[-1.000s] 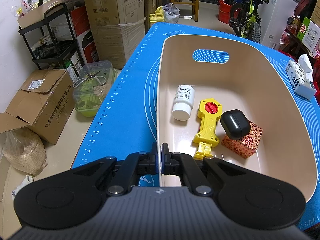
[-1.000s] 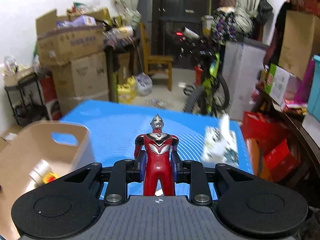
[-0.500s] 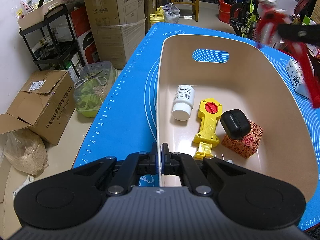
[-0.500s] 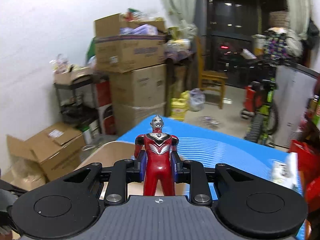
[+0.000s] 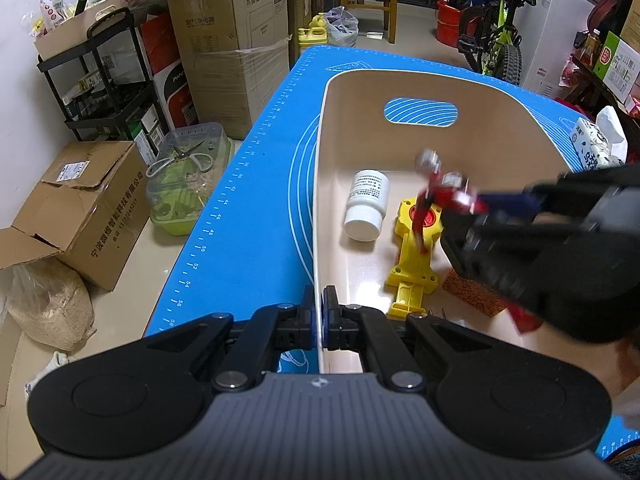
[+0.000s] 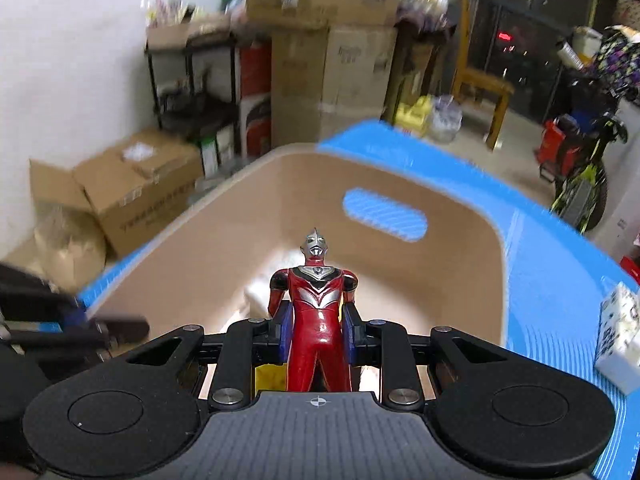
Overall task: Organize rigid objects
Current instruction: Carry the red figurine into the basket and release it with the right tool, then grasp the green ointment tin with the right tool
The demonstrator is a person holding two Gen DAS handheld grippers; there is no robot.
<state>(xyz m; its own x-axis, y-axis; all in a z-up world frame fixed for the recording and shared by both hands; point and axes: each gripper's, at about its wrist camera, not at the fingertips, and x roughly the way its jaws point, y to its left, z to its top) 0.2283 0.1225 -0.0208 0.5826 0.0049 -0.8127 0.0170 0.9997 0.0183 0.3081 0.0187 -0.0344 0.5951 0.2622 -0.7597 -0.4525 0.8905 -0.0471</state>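
A beige bin (image 5: pixel 400 84) stands on the blue mat (image 5: pixel 256 208). My left gripper (image 5: pixel 319 322) is shut on the bin's near rim. Inside lie a white bottle (image 5: pixel 366 204), a yellow toy (image 5: pixel 412 264) and a red patterned box (image 5: pixel 472 292). My right gripper (image 6: pixel 316 332) is shut on a red and silver hero figure (image 6: pixel 316 312) and holds it over the bin (image 6: pixel 224 216). In the left wrist view the figure (image 5: pixel 436 196) and right gripper (image 5: pixel 472 208) hang blurred above the yellow toy.
A patterned tissue pack (image 5: pixel 596 148) lies on the mat to the right of the bin; it also shows in the right wrist view (image 6: pixel 618 332). Cardboard boxes (image 5: pixel 80 208), a black rack (image 5: pixel 108 92) and a clear container (image 5: pixel 188 176) stand on the floor left of the table. A bicycle (image 5: pixel 496 36) is behind.
My right gripper has swung left with the figure, from beside the bin to above its inside, tilting down. The left gripper has kept its hold on the rim.
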